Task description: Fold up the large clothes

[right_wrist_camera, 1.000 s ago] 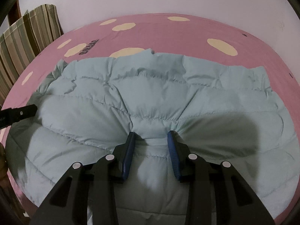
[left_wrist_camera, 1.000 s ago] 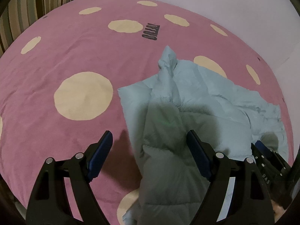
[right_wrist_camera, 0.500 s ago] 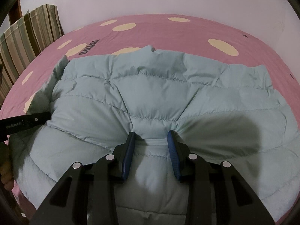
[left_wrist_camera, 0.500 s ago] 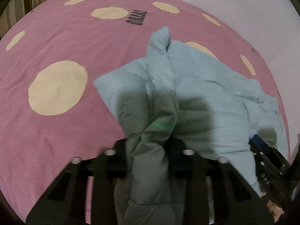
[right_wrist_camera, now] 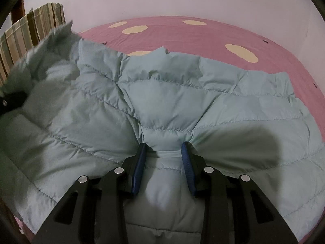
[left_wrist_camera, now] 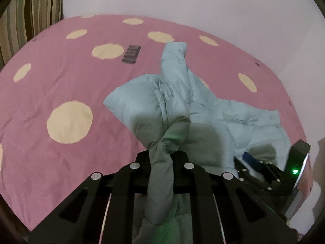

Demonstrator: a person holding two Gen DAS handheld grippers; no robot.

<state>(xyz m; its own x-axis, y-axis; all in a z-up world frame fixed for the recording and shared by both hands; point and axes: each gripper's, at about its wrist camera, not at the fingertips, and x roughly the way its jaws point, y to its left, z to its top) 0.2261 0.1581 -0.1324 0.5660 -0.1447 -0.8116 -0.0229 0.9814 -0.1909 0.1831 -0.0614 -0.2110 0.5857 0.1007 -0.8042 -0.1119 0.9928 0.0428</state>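
A pale blue quilted puffer jacket (right_wrist_camera: 182, 105) lies on a pink bed cover with cream dots (left_wrist_camera: 61, 85). My left gripper (left_wrist_camera: 162, 156) is shut on a bunched fold of the jacket (left_wrist_camera: 160, 162) at its left edge and holds it lifted off the bed; the sleeve (left_wrist_camera: 174, 61) hangs beyond it. My right gripper (right_wrist_camera: 163, 148) is shut on a fold of the jacket's near edge, fabric pinched between its blue pads (right_wrist_camera: 140, 162). The right gripper also shows in the left wrist view (left_wrist_camera: 251, 160). The left gripper's tip shows at the left edge of the right wrist view (right_wrist_camera: 10, 101).
A striped pillow (left_wrist_camera: 30, 16) lies at the bed's far left, also in the right wrist view (right_wrist_camera: 30, 26). A plain pale wall (left_wrist_camera: 182, 4) runs behind the bed. A dark printed label (left_wrist_camera: 131, 53) marks the cover beyond the jacket.
My left gripper has closed on the jacket's left edge and lifted it up and toward the right. The right gripper has stayed shut on the near edge.
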